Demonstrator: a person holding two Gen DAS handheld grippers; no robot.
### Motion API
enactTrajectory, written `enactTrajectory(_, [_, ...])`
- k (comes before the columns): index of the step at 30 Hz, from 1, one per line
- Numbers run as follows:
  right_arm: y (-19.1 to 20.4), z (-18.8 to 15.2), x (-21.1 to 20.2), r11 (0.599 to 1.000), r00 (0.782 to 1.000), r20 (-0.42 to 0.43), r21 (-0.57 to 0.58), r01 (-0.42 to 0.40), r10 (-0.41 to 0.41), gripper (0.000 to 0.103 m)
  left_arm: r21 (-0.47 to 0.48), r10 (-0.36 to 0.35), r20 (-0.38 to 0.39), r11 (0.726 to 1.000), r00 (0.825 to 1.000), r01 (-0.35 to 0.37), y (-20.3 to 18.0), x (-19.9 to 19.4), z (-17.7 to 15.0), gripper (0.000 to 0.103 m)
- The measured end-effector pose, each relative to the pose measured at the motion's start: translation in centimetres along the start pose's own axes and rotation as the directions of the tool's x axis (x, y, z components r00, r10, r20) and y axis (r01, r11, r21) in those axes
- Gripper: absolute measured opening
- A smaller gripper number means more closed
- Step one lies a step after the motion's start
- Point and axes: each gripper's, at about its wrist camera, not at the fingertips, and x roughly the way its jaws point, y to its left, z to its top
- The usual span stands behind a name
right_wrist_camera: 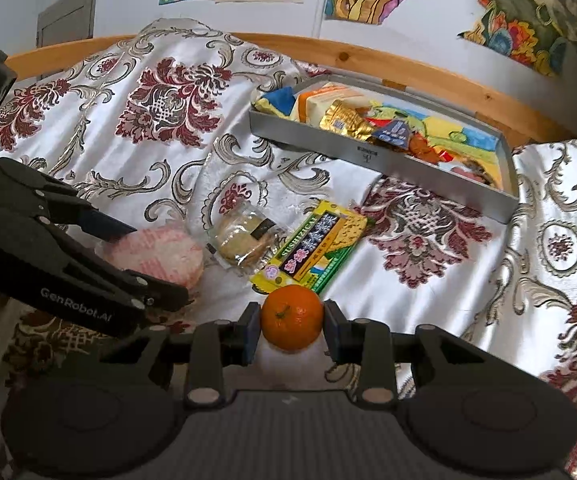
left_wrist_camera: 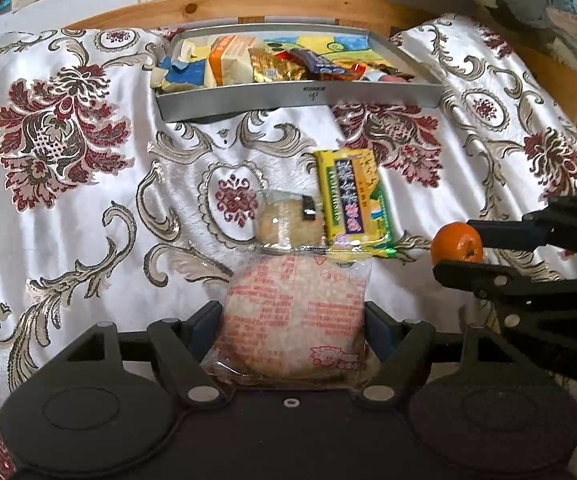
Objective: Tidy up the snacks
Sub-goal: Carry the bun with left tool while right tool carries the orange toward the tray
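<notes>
While both grippers hold snacks above the floral bedspread (left_wrist_camera: 68,240), the grey tray (left_wrist_camera: 296,98) sits beyond them.

Left to right: the left gripper (left_wrist_camera: 293,320) pinches a round rice cake in printed wrap (left_wrist_camera: 294,312); a clear-wrapped biscuit (left_wrist_camera: 288,220) and yellow snack packet (left_wrist_camera: 352,200) lie loose on the cloth — touching; the right gripper (right_wrist_camera: 291,322) clamps a mandarin (right_wrist_camera: 291,317).

Loads of bare bedspread (left_wrist_camera: 88,240) off to the left, easy passing there. Straight ahead toward the tray (left_wrist_camera: 300,98): clear-wrapped biscuit (left_wrist_camera: 290,220) and yellow packet (left_wrist_camera: 352,196) lying in the way. Tray's left half already heaped with wrappers, right end roomier. Wooden bed frame (right_wrist_camera: 408,62) walls off the far side.
</notes>
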Motion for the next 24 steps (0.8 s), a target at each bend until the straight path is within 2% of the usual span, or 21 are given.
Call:
enactTrajectory(11, [0.4, -0.5, -0.7, 1.0, 1.0, 0.013, 0.002, 0.022, -0.022, 0.037, -0.008, 0.001, 0.041, 1.0, 0.999, -0.001, 0.1, -0.4, 0.5, 0.076])
enactTrajectory(16, [0.2, -0.5, -0.6, 1.0, 0.999, 0.021, 0.014, 0.027, -0.028, 0.037, -0.025, 0.022, 0.062, 0.999, 0.998, -0.02, 0.5, -0.3, 0.6, 0.076])
enactTrajectory(24, [-0.4, -0.6, -0.7, 0.997, 0.996, 0.077, 0.062, 0.044, -0.049, 0.037, -0.031, 0.059, 0.121, 0.998, 0.991, -0.056, 0.9, -0.4, 1.2, 0.076])
